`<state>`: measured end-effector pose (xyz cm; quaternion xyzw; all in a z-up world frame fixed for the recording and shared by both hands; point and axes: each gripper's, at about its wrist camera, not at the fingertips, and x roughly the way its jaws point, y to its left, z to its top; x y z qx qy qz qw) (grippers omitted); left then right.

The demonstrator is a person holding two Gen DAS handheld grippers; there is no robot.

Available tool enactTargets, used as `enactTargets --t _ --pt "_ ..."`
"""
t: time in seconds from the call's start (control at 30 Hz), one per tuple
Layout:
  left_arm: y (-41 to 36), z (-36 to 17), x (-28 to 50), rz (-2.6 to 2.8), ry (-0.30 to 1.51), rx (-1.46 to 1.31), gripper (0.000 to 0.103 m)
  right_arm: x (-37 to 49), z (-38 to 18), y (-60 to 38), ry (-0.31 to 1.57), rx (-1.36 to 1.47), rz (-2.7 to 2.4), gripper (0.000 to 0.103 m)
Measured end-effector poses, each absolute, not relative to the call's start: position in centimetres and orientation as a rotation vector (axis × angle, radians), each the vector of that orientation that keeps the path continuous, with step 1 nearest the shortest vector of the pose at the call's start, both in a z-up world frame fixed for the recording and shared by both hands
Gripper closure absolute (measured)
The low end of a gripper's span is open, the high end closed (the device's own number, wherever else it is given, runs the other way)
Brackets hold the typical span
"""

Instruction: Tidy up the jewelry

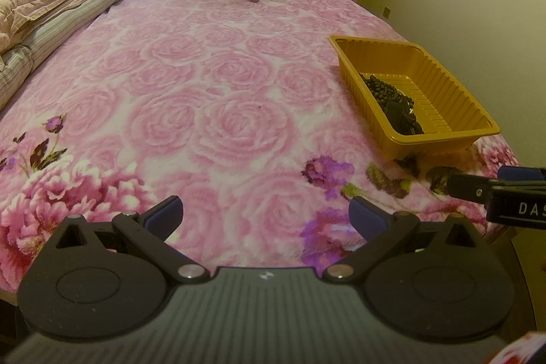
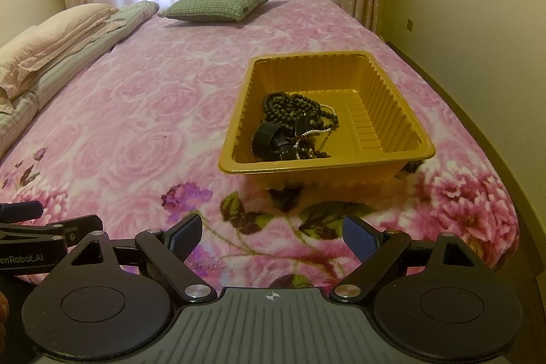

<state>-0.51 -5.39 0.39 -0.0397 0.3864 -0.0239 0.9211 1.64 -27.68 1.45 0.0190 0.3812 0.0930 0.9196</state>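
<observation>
A yellow plastic tray (image 2: 392, 84) stands on the pink floral bedspread, ahead of my right gripper (image 2: 273, 237). In it lies a tangle of dark bead necklaces (image 2: 293, 106), a thin white bead strand (image 2: 317, 130) and a black band (image 2: 269, 139). The tray (image 1: 443, 81) with the dark beads (image 1: 385, 91) also shows at the right of the left wrist view. My left gripper (image 1: 266, 214) is open and empty above the bed's near edge. My right gripper is open and empty, short of the tray. The right gripper's finger (image 1: 477, 190) shows at the left view's right edge.
A green checked cushion (image 2: 221, 0) lies at the far end of the bed. Folded quilts and a pillow (image 2: 58, 43) are stacked along the left side. A wall (image 2: 477, 23) runs close along the bed's right edge. Curtains hang behind.
</observation>
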Motion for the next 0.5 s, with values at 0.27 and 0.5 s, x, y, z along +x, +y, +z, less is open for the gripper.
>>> enactTargets --t 0.27,0.5 --pt "-5.36 0.36 -0.55 -0.050 0.794 -0.083 0.000 1.66 1.47 -27.67 0.783 0.039 0.191 0.014" --pt "-5.41 0.45 -0.38 -0.051 0.794 -0.081 0.000 1.65 1.44 -27.68 0.785 0.043 0.191 0.014"
